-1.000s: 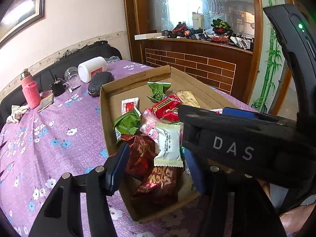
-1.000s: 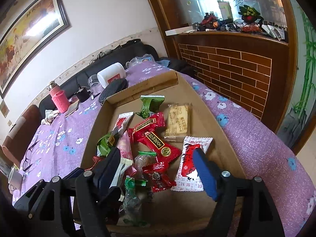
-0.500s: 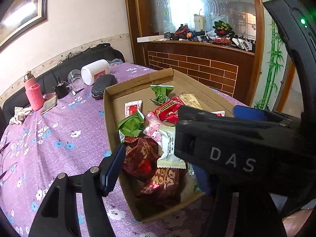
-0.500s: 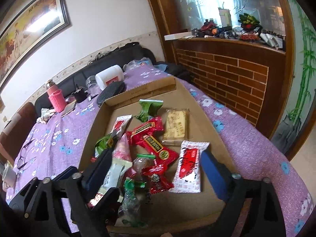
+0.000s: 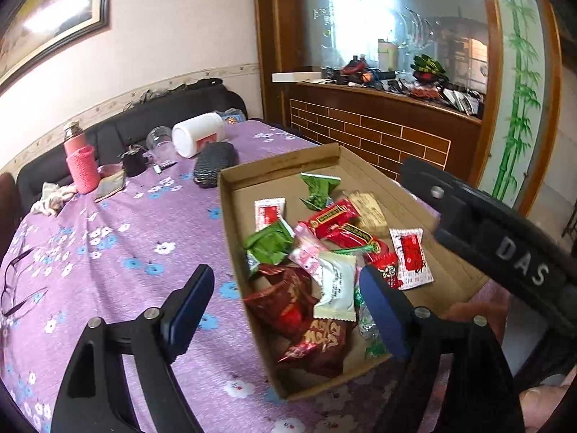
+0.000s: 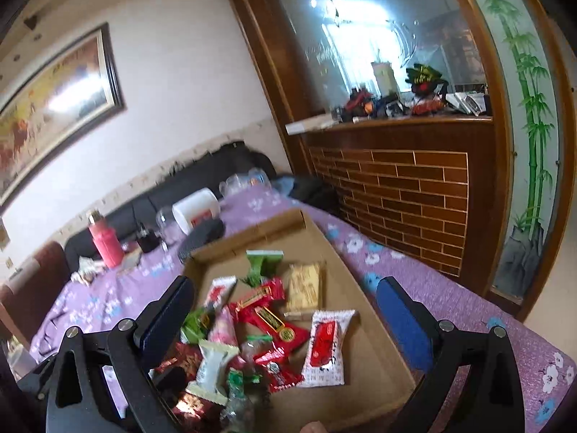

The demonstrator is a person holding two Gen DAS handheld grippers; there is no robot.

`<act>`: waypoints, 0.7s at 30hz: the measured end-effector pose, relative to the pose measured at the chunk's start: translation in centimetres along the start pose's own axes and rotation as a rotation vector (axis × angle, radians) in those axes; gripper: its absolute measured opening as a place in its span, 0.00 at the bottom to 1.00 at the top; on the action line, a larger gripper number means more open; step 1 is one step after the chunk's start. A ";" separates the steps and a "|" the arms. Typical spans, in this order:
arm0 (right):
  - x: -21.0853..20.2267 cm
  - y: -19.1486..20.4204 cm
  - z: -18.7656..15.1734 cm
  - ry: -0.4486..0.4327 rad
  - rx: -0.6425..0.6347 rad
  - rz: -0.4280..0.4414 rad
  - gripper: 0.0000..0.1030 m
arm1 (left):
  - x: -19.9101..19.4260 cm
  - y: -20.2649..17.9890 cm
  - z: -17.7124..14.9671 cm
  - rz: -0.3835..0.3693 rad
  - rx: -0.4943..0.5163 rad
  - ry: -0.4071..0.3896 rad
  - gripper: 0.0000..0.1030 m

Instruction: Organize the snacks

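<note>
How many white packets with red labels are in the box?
2. One white packet lies in the box, far left; the other white packet near its right wall. More may hide under the pile.

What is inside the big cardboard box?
The cardboard box holds loose snacks: a tan cracker pack, red packets, green wrappers and a white-and-red packet. They overlap near the front, so whatever lies underneath is hidden.

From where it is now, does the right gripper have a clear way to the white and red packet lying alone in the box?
Probably yes. The right gripper stands open and empty, and the white and red packet lies flat between its fingers, uncovered.
</note>
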State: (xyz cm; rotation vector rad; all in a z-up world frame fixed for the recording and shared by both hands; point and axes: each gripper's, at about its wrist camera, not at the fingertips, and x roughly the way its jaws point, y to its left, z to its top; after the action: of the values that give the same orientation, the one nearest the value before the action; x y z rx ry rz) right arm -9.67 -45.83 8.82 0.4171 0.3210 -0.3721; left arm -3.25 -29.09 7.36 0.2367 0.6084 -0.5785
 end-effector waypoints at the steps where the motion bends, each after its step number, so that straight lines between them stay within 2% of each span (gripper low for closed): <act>1: -0.1 0.0 0.0 -0.003 0.002 0.002 0.99 | -0.3 0.2 0.1 0.008 -0.005 0.002 0.85; 5: -1.1 0.1 -0.2 -0.005 -0.005 -0.001 0.99 | -2.6 1.3 -0.4 0.072 0.027 -0.022 0.97; 9: -2.8 0.2 -1.1 0.007 0.001 0.002 0.99 | -4.4 2.4 -1.6 0.119 0.082 -0.020 0.98; 13: -4.4 0.9 -1.9 0.009 -0.006 -0.013 0.99 | -5.7 3.8 -3.1 0.139 0.052 -0.031 1.00; 19: -5.9 2.1 -3.0 0.008 -0.033 -0.034 0.99 | -5.2 5.0 -4.2 0.215 0.068 -0.023 1.00; 21: -5.9 2.5 -3.6 0.022 -0.038 -0.037 0.99 | -5.1 5.2 -4.3 0.200 0.070 -0.028 1.00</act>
State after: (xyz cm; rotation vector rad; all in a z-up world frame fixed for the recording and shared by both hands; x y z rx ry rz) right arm -14.68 -40.42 8.80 0.3784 0.3573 -0.3975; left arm -5.70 -21.01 7.21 0.3505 0.5306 -0.4100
